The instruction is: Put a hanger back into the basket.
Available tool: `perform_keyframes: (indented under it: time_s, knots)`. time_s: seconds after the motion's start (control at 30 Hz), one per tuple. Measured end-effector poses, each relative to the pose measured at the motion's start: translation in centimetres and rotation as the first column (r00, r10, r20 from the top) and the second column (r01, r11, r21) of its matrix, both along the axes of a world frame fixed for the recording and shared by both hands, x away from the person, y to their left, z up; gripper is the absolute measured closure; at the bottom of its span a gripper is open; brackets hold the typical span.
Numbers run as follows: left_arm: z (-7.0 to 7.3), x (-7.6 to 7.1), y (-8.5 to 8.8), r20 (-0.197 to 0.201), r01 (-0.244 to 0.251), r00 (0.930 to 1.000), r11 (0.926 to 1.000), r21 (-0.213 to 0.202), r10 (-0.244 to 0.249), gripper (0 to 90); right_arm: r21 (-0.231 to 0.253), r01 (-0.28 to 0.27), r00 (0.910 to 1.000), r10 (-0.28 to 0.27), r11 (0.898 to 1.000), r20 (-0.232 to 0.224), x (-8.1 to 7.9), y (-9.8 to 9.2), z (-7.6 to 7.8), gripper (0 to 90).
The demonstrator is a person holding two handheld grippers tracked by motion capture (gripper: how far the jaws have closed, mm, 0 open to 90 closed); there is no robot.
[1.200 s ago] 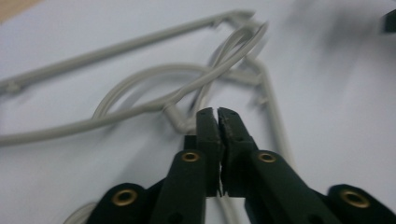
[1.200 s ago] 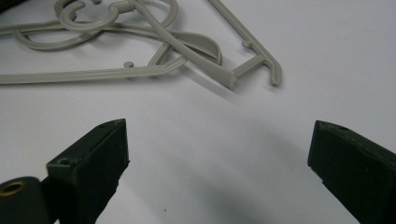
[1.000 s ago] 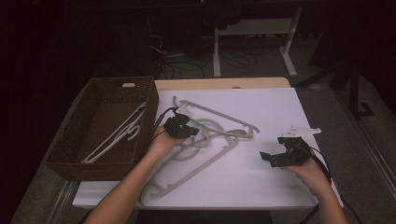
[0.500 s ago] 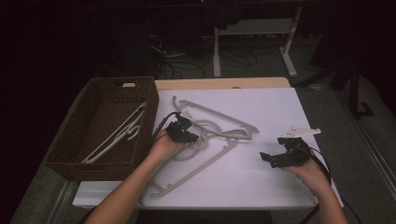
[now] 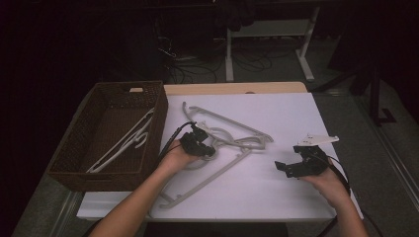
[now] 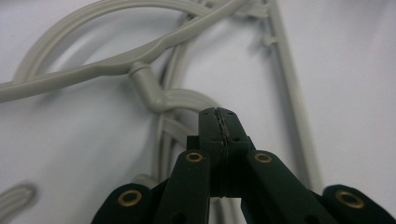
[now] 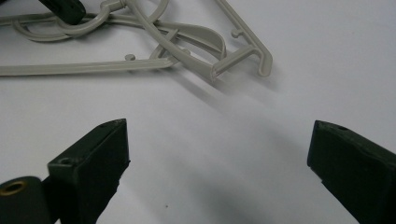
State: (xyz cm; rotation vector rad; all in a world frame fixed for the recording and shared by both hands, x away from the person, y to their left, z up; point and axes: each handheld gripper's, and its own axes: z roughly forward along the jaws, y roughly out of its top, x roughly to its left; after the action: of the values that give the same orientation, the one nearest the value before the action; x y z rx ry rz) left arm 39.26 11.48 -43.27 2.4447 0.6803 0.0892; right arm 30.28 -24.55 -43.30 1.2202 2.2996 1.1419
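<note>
Left gripper [image 5: 200, 144] is sitting on the tangle of grey plastic hangers [image 5: 232, 140] mid-worktop [image 5: 276, 192]. In the left gripper view its fingers [image 6: 218, 123] are pressed together tip to tip, nothing visibly between them; the tips are hovering at a hanger hook [image 6: 161, 98], and I cannot tell whether they are touching it. The hangers are crossing over each other there, so which hook belongs to which frame is hard to make out. The lower stretch of the hangers is running out of sight behind the gripper body.

Right gripper [image 5: 296, 165] is resting well apart from the pile, toward the right edge of the white sheet, fingers [image 7: 93, 154] standing wide apart over bare surface. In the right gripper view the hanger ends [image 7: 243, 56] are lying just ahead, cut off by the top edge; a dark bit of the left gripper [image 7: 65, 9] is poking in at the top left.

Wicker basket [image 5: 158, 123] is sitting at the left edge of the worktop, holding one more pale hanger [image 5: 123, 143]; its far end is lost in the shadow of the basket. The room behind is too dark to read.
</note>
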Motion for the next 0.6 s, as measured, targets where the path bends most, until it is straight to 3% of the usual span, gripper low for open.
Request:
perform_keyframes:
  time_s: [0.17,0.27,0.37,0.47,0.6]
  knots:
    - [-0.4,0.1,-0.3,-0.024,0.010,0.9997,1.0000,0.000,-0.010,90.0,-0.001,-0.003,1.0000,0.003,1.000,0.001,0.0,0.0,0.0,5.3]
    - [-0.4,-0.2,-1.1,-0.057,0.038,0.9975,0.9984,-0.043,-0.041,90.0,0.001,-0.002,1.0000,0.002,1.000,0.001,0.0,0.0,0.0,5.3]
    - [-0.5,-0.5,-2.3,-0.069,0.070,0.9949,0.9962,-0.053,-0.073,90.0,0.003,0.000,1.0000,0.000,1.000,0.001,0.0,0.0,0.0,5.3]
    - [-0.7,-0.9,-3.6,-0.098,0.103,0.9890,0.9914,-0.081,-0.111,90.0,0.001,-0.002,1.0000,0.002,1.000,0.003,0.0,0.0,0.0,5.3]
    - [-0.6,-1.8,-5.4,-0.108,0.152,0.9807,0.9829,-0.104,-0.163,90.0,0.003,0.000,1.0000,0.000,1.000,0.003,0.0,0.0,0.1,5.3]
